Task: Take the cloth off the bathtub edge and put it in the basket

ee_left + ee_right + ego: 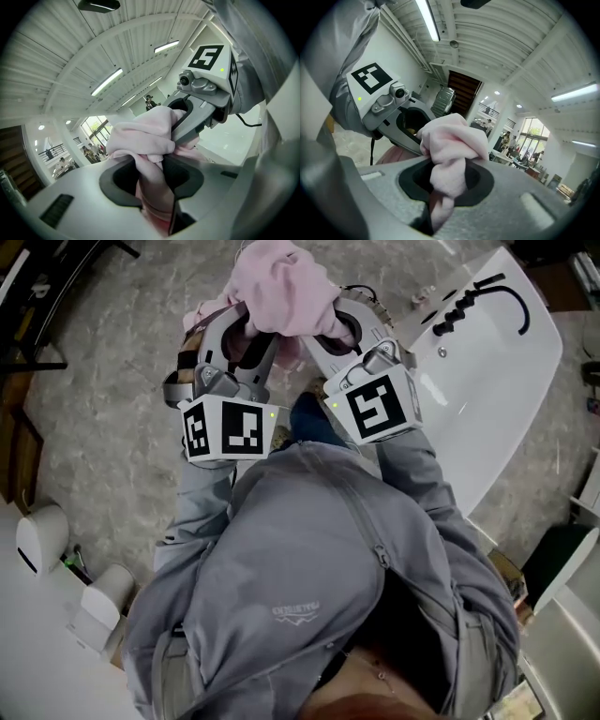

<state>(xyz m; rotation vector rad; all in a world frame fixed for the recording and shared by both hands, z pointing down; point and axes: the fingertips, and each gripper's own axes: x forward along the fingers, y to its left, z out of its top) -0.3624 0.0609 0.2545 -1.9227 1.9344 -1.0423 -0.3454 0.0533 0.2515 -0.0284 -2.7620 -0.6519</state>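
A pale pink cloth (278,289) is bunched up in the air between both grippers, in front of the person's chest. My left gripper (246,326) is shut on one side of it, and in the left gripper view the pink cloth (149,140) fills the gap between the jaws. My right gripper (330,322) is shut on the other side; in the right gripper view the cloth (452,154) bulges out above the jaws. The white bathtub (487,381) lies to the right, its black tap (487,294) at the far end. No basket is in view.
A grey stone floor (112,399) spreads below and to the left. White fixtures (42,535) stand at the lower left. Dark furniture (19,324) lines the left edge. The person's grey jacket (319,587) fills the lower middle of the head view.
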